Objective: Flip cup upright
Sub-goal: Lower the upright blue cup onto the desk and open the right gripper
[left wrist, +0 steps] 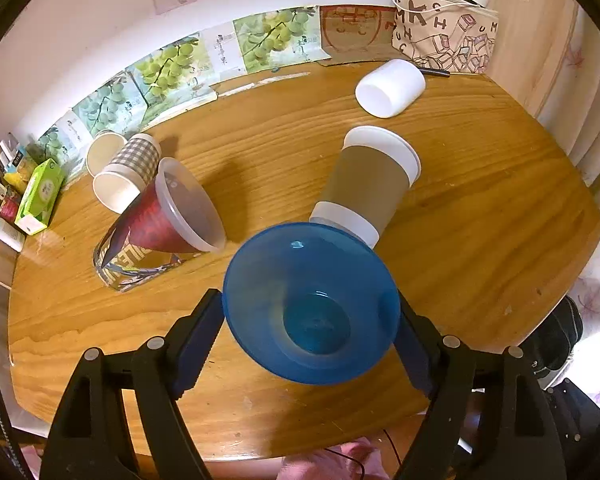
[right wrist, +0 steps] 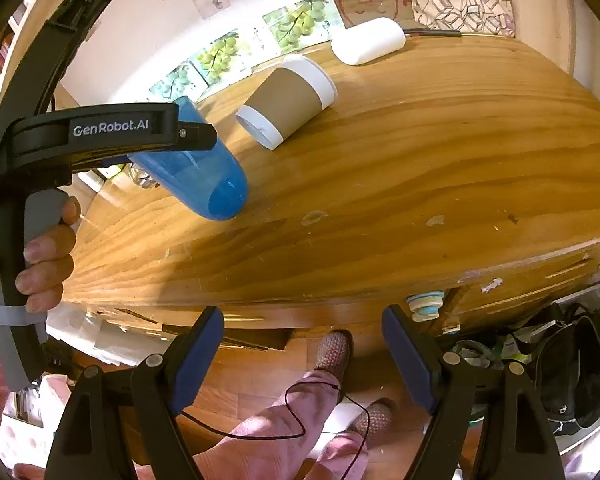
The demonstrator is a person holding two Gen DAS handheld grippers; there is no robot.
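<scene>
Partly hidden blue cup (left wrist: 312,308), left gripper (left wrist: 311,340) clamped

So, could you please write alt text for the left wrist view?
The left tongs grip a blue plastic cup, its mouth facing the camera, above a wooden table. Behind it, a brown-sleeved paper cup and a white cup lie on their sides.

The blue cup (left wrist: 312,308) sits between the left gripper's (left wrist: 312,320) fingers, above the near part of the table (left wrist: 480,220). Just behind it, the sleeved cup (left wrist: 366,184) lies on its side on the table. Farther back and right lies the white cup (left wrist: 390,88). To the left, the clear cup (left wrist: 188,208) lies nested in the printed cup (left wrist: 136,248). Behind these lie two paper cups (left wrist: 124,172). The right gripper (right wrist: 302,354) is off the table's near edge.
</scene>
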